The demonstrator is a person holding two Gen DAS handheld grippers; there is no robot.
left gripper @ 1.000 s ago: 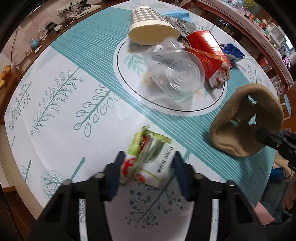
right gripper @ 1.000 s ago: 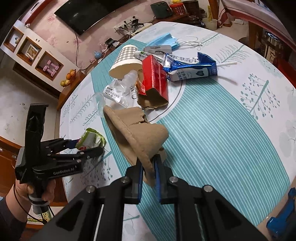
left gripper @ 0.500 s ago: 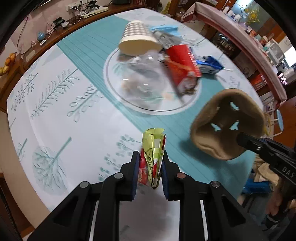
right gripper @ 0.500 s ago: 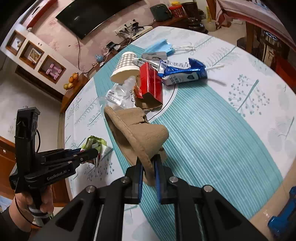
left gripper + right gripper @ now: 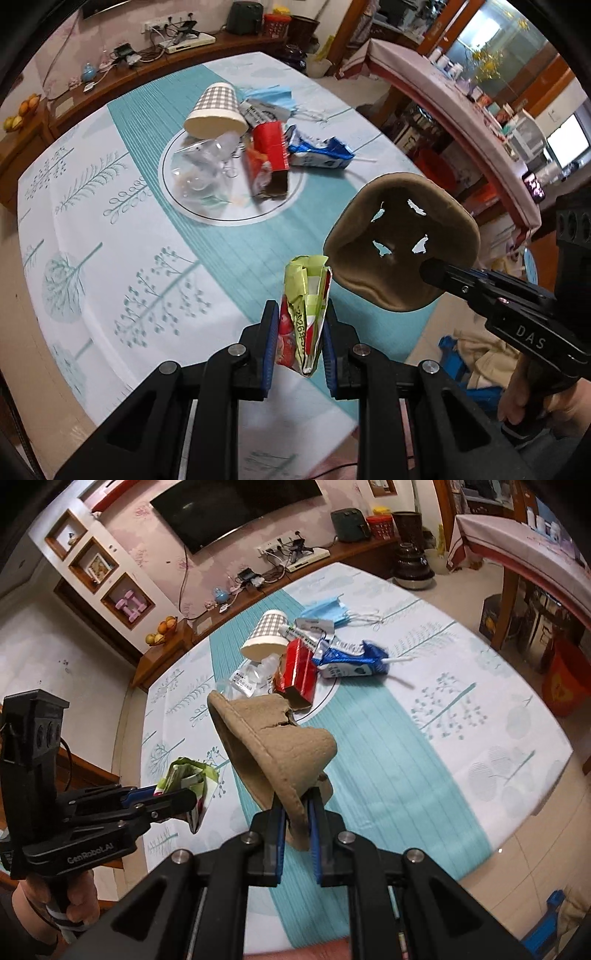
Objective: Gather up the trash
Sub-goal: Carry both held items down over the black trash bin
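2 pieces of trash lifted, the rest uncollected.
Left gripper (image 5: 300,341) clamps a crushed carton (image 5: 304,308); right gripper (image 5: 296,840) pinches a brown pulp tray (image 5: 275,744); about 6 items, including paper cup (image 5: 216,110), remain on the table (image 5: 110,236).

A crumpled green-and-red wrapper (image 5: 304,314) stood upright, pinched off the bench. To its right hung a tan pulp cup tray (image 5: 400,243), torn. Far off lay a checked paper cup (image 5: 216,109), red carton (image 5: 271,146) and blue pouch (image 5: 319,155).

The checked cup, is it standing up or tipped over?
Tipped over. The cup lies on its side on the table, its open mouth facing the camera, leaning against the other trash.
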